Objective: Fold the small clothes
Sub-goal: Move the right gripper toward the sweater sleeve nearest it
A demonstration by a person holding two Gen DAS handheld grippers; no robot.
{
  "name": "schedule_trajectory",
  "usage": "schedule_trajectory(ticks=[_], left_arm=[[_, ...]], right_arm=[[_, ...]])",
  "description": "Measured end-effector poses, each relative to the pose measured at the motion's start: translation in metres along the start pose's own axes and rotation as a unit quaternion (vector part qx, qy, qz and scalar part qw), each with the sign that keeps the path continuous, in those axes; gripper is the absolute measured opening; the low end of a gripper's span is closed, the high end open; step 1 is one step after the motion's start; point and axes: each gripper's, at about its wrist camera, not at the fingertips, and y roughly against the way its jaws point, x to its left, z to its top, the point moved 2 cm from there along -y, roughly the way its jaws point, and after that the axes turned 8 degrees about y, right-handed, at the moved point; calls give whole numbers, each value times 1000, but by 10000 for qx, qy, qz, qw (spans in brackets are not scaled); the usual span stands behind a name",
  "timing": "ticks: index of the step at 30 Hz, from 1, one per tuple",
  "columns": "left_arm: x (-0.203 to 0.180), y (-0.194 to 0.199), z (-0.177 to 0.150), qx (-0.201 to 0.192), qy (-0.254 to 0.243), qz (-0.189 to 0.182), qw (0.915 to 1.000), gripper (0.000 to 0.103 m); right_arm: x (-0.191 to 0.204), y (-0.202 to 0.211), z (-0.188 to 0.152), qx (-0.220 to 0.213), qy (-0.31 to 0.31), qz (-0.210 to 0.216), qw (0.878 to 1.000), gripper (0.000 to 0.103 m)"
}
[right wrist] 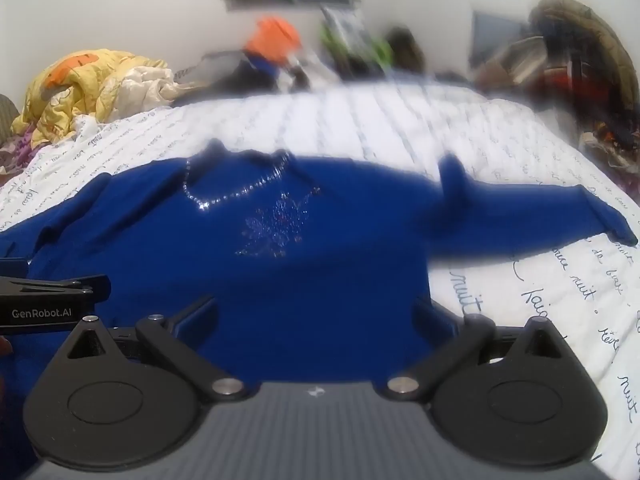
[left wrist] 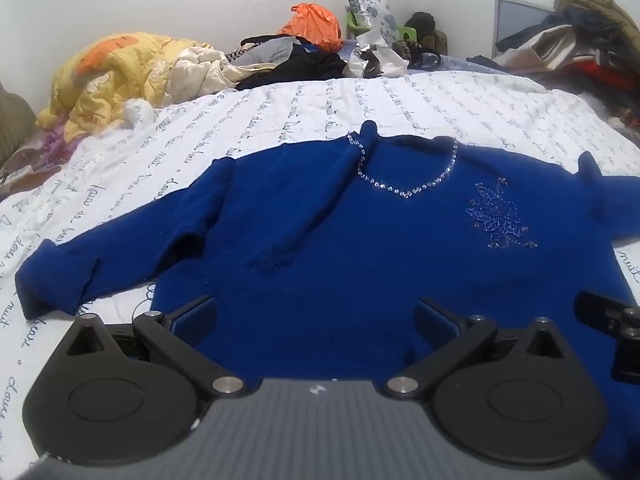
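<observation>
A royal-blue sweater (left wrist: 360,248) with a rhinestone neckline and a beaded flower lies face up on the white quilt, sleeves spread to both sides. It also shows in the right wrist view (right wrist: 304,280), blurred. My left gripper (left wrist: 316,316) is open, its fingers wide apart over the sweater's lower left hem. My right gripper (right wrist: 316,316) is open over the lower right hem, next to the sweater's right edge. The right gripper's finger shows at the right edge of the left wrist view (left wrist: 612,320); the left gripper's body shows at the left of the right wrist view (right wrist: 44,304).
The bed's white quilt (left wrist: 400,108) with black script lies under the sweater. A yellow duvet (left wrist: 116,76) is heaped at the far left. Clothes, an orange bag (left wrist: 312,24) and clutter line the far edge; a clothes pile (left wrist: 580,48) is at the far right.
</observation>
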Motion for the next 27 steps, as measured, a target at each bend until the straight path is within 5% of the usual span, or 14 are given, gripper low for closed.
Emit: schedule_trajectory(ticks=[27], left_arm=[[-1, -7, -7, 158, 53, -19, 9999, 103]], right_arm=[[-1, -1, -2, -151, 16, 90, 9998, 103]])
